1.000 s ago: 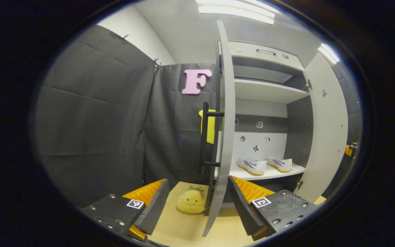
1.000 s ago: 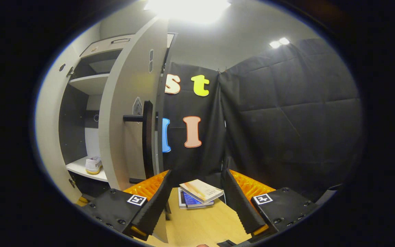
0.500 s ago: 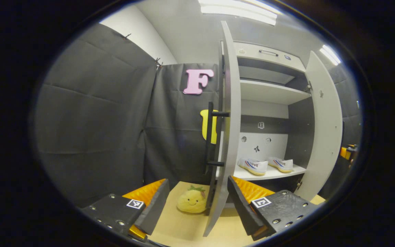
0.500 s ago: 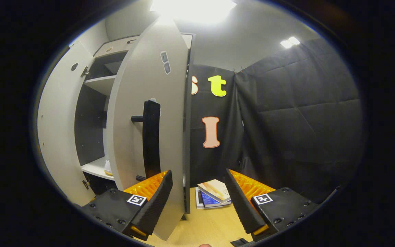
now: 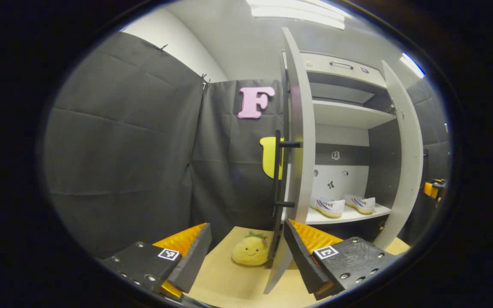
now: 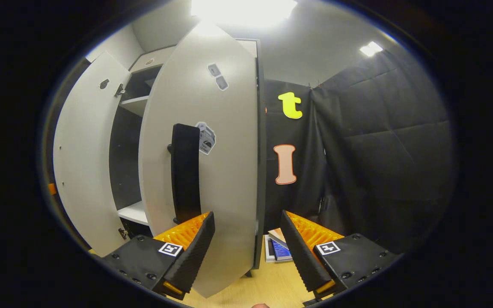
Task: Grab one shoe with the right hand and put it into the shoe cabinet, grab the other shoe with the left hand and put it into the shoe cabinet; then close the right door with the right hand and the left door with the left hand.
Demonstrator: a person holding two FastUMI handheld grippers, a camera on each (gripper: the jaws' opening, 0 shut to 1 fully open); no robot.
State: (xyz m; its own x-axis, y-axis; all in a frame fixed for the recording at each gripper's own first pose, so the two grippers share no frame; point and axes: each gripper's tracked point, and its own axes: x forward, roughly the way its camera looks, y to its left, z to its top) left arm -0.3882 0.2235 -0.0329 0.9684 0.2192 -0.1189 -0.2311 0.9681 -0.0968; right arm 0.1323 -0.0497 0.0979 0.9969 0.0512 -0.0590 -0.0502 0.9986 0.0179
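Black cloth walls [image 5: 122,149], seemingly wooden floor [image 5: 225,282].

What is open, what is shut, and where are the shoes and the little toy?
Left door: partly open.
Right door: partly open.
Shoes: side by side on the cabinet shelf.
Left gripper: jaws open, empty.
Right gripper: jaws open, empty.
Plush toy: sitting by the left door.
Books: stacked.
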